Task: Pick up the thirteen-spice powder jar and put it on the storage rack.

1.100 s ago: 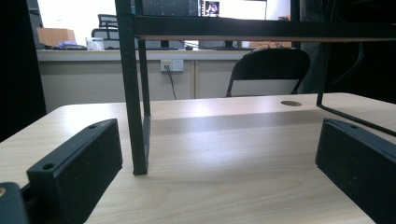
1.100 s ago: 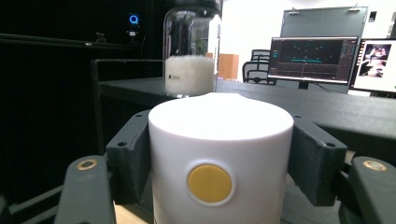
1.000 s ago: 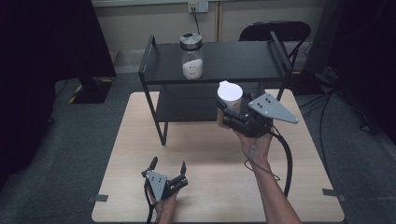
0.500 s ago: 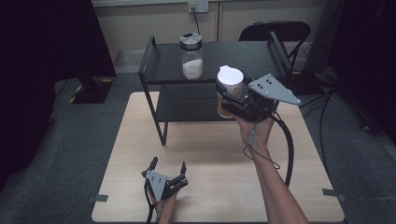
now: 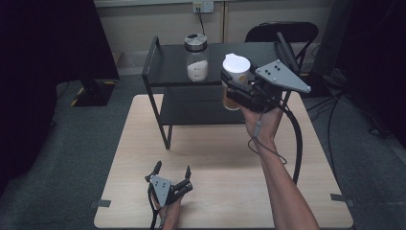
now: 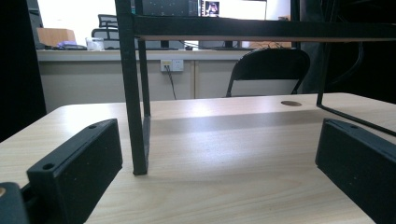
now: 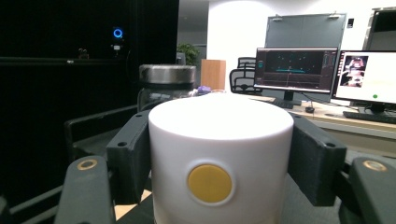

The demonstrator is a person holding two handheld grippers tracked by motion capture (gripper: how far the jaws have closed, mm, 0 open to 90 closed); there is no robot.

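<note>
My right gripper (image 5: 235,90) is shut on a jar (image 5: 234,67) that has a white lid and brownish contents. It holds the jar in the air at the front right edge of the black shelf rack (image 5: 167,72), about level with the top shelf. In the right gripper view the white lid with a yellow dot (image 7: 219,154) sits between both jaws, which press on its sides. A glass jar with a metal lid and white powder (image 5: 197,60) stands on the top shelf, just beyond the held jar (image 7: 167,79). My left gripper (image 5: 172,172) rests open on the table near the front edge, with nothing between its jaws (image 6: 219,149).
The rack stands on the far half of the wooden table (image 5: 215,158), and its front left leg (image 6: 133,93) rises just ahead of the left gripper. A black chair (image 5: 282,31) stands behind the table. Grey carpet surrounds it.
The right gripper has risen with the white-lidded jar, from the height of the lower shelf to that of the top shelf. The left gripper has stayed put.
</note>
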